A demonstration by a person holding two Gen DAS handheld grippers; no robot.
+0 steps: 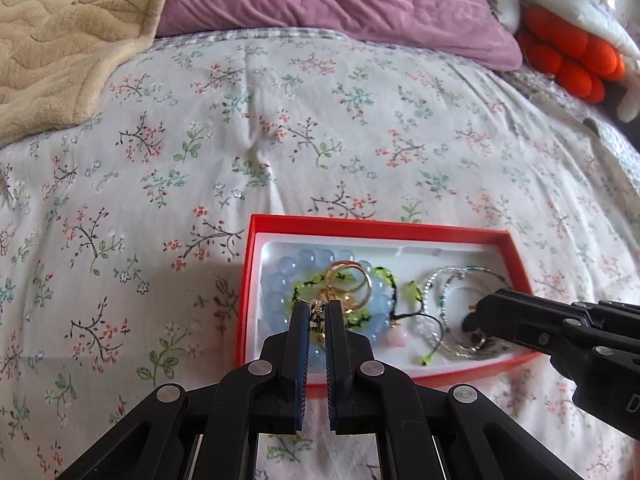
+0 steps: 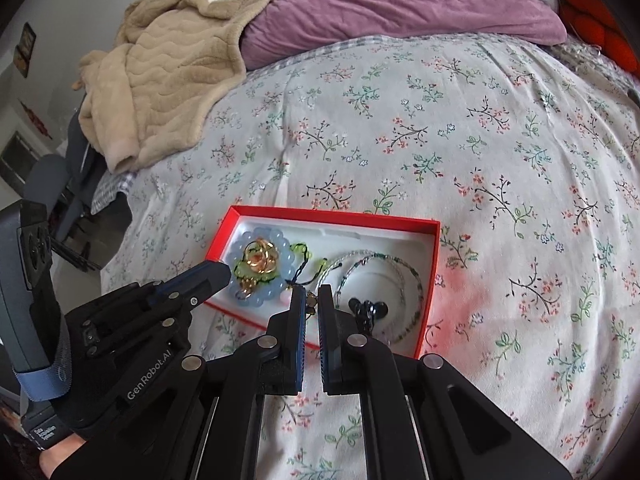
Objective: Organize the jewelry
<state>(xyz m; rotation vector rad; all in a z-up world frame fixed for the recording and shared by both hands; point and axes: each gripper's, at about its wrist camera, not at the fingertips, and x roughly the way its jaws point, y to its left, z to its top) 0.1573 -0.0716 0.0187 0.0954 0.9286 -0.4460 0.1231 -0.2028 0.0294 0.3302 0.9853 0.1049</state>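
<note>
A red box (image 1: 250,264) with a white liner lies on the flowered bedspread; it also shows in the right wrist view (image 2: 430,264). It holds a blue bead bracelet (image 1: 276,288), gold rings (image 1: 348,280), a green and black cord bracelet (image 1: 384,276) and silver bangles (image 1: 444,280). My left gripper (image 1: 318,308) is nearly shut over the box's left part, with a small gold charm (image 1: 318,316) between its fingertips. My right gripper (image 2: 311,294) is nearly shut over the box's near edge, with a small charm between its tips. A black beaded piece (image 2: 368,310) lies beside it.
A beige blanket (image 2: 160,80) and a purple pillow (image 2: 400,4) lie at the head of the bed. An orange plush (image 1: 568,52) sits at the far right. The bed's left edge drops off near a chair (image 2: 48,176).
</note>
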